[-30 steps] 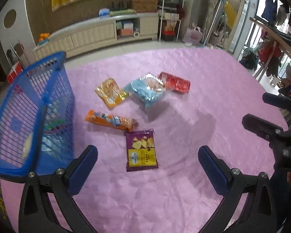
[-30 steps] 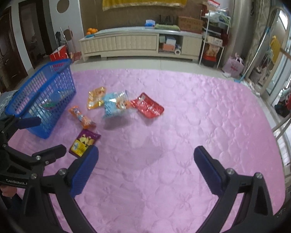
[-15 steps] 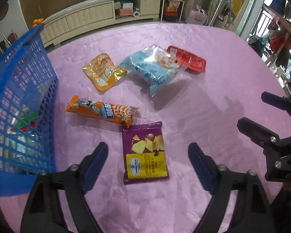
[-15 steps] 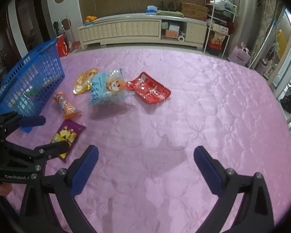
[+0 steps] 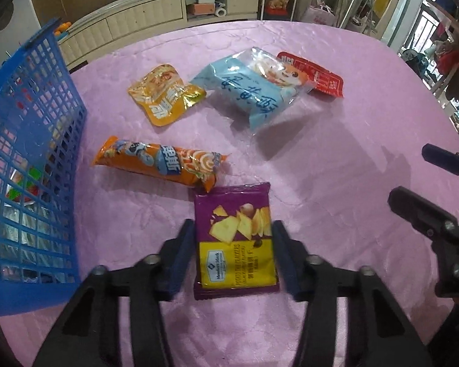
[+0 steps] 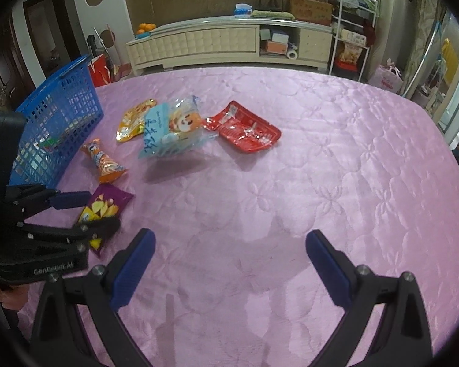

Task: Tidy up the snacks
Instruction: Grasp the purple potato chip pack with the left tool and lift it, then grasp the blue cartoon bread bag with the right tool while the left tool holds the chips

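Both blue-padded fingers of the left gripper (image 5: 232, 253) sit on either side of the purple chip packet (image 5: 236, 241), which lies flat on the pink quilted cloth (image 5: 336, 159); the pads are right at the packet's long edges, though whether they press it cannot be told. Spread wide with nothing between its fingers, the right gripper (image 6: 229, 263) hangs over bare cloth, to the right of the left one.

Just past the purple packet lies the orange tube-shaped snack (image 5: 159, 162), its near end almost touching the packet's top corner. Left of these stands the blue mesh basket (image 5: 30, 140), tilted in this view, with some wrapped items inside showing through the grid. Farther on rest 3 more packs: a yellow pouch (image 5: 165, 94), a light-blue bag (image 5: 254, 88) and, partly under the bag's far corner, a red pack (image 5: 318, 75). Beyond the cloth runs a cream low cabinet (image 6: 205, 42).
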`<move>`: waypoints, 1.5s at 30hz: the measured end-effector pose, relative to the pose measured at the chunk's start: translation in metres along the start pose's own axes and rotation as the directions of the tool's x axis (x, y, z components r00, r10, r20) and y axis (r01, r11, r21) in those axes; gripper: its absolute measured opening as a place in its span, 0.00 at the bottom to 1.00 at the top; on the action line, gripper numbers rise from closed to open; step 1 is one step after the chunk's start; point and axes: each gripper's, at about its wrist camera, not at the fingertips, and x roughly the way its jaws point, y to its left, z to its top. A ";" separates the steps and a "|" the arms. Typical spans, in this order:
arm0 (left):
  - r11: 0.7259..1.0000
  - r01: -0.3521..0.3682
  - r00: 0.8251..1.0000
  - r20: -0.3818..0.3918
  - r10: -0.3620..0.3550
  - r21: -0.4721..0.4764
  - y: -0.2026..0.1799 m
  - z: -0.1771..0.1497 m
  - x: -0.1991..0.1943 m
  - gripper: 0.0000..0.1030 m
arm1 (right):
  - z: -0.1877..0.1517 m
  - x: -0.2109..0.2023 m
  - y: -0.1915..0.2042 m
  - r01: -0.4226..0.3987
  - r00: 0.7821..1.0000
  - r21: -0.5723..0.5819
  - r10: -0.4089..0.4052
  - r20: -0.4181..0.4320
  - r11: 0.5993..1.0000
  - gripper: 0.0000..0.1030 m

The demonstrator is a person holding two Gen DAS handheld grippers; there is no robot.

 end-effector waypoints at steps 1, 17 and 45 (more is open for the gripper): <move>1.000 0.007 1.000 0.000 -0.007 -0.005 0.000 0.000 0.000 0.44 | 0.000 0.001 0.001 -0.002 1.000 0.000 0.002 -0.002 1.000 0.97; 0.999 0.010 0.987 0.160 -0.003 -0.037 0.019 0.006 -0.067 0.44 | 0.025 -0.014 0.003 -0.040 0.999 -0.021 0.040 0.016 0.999 0.97; 0.986 -0.116 0.976 0.168 0.136 -0.123 0.045 0.060 -0.028 0.44 | 0.097 0.080 0.060 -0.089 0.993 -0.333 0.057 -0.103 0.939 0.97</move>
